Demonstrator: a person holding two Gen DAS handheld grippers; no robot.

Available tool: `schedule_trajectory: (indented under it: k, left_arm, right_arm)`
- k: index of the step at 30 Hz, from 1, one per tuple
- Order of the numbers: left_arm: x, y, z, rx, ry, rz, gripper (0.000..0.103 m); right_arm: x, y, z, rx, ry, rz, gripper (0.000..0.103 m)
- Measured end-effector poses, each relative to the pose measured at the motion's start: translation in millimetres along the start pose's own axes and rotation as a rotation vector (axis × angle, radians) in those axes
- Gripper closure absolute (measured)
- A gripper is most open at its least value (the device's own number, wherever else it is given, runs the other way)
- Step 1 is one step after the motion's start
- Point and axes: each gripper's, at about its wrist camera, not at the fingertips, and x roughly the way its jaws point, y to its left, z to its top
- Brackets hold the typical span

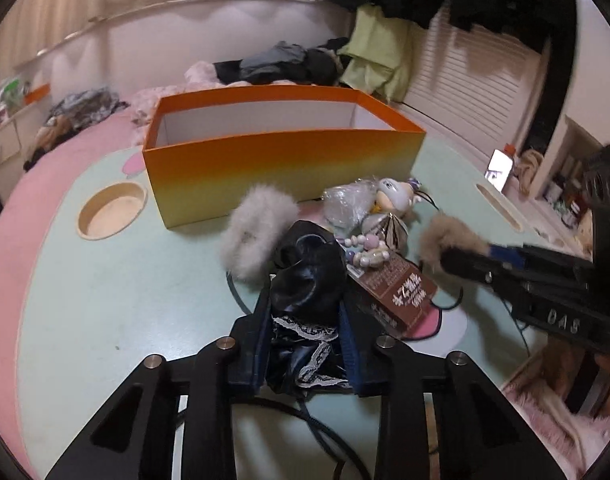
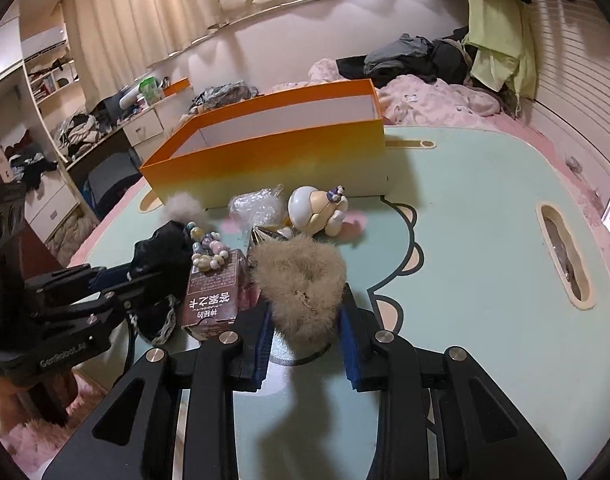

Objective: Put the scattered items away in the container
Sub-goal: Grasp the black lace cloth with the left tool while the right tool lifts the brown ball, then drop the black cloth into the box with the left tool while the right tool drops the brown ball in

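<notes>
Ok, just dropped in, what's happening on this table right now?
Both handheld grippers have grabbed something. The left gripper is shut on a black satin scrunchie with white lace trim, and the right gripper is shut on a beige fluffy scrunchie. The orange-to-yellow cardboard box behind the pile shows nothing inside from these views. A grey fluffy scrunchie, brown carton and small figurine still lie on the table.

mint-green table (image 2: 465, 240), orange box (image 2: 265, 160), grey pom-pom (image 1: 261, 232), brown carton (image 2: 215, 296), figurine (image 2: 317, 210)
</notes>
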Motion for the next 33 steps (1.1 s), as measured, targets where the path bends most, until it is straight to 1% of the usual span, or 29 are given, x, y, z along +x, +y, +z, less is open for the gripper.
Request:
schedule_trajectory:
  k: [3, 5, 9, 11, 13, 15, 18, 22, 23, 25, 26, 28, 30, 33]
  left_arm:
    - [-12, 8, -4, -0.043, -0.001, -0.042, 0.077]
    - [-26, 13, -2, -0.067, -0.034, -0.047, 0.078]
    - [-51, 19, 16, -0.071, -0.122, -0.02, 0.078]
    - [-57, 19, 27, -0.063, -0.152, -0.001, 0.078]
    - [-58, 19, 37, -0.046, -0.17, 0.029, 0.078]
    - [-57, 22, 45, -0.04, -0.176, 0.038, 0.078]
    - [-49, 25, 65, -0.036, -0.183, 0.03, 0.078]
    - [-34, 26, 97, -0.005, -0.196, 0.08, 0.078]
    - [-29, 25, 104, -0.002, -0.198, 0.079, 0.078]
    - [-19, 22, 115, 0.006, -0.194, 0.064, 0.078]
    - [-13, 21, 120, 0.012, -0.189, 0.069, 0.078]
    - [4, 19, 129, 0.035, -0.173, 0.099, 0.078]
    - [19, 20, 132, 0.045, -0.152, 0.112, 0.078]
    - [36, 32, 132, -0.027, -0.106, 0.068, 0.078]
  right_arm:
    - [-5, 0, 2, 0.0, -0.023, -0.005, 0.072]
    - [-7, 1, 3, -0.004, -0.034, -0.008, 0.072]
    - [-10, 6, 10, -0.026, -0.051, -0.014, 0.072]
    - [-12, 8, 15, -0.029, -0.064, -0.011, 0.072]
    - [-12, 11, 22, -0.033, -0.073, -0.003, 0.072]
    - [-11, 13, 29, -0.037, -0.085, 0.0, 0.072]
    - [-10, 15, 44, -0.049, -0.112, -0.001, 0.072]
    - [-7, 18, 78, -0.055, -0.158, -0.004, 0.072]
    - [-4, 19, 87, -0.058, -0.161, -0.008, 0.072]
    - [5, 20, 104, -0.048, -0.143, 0.002, 0.072]
    - [12, 21, 111, -0.047, -0.124, 0.001, 0.072]
    - [24, 24, 123, -0.065, -0.11, -0.034, 0.072]
    - [36, 27, 129, -0.085, -0.099, -0.065, 0.072]
    - [51, 25, 131, -0.09, -0.064, -0.093, 0.072]
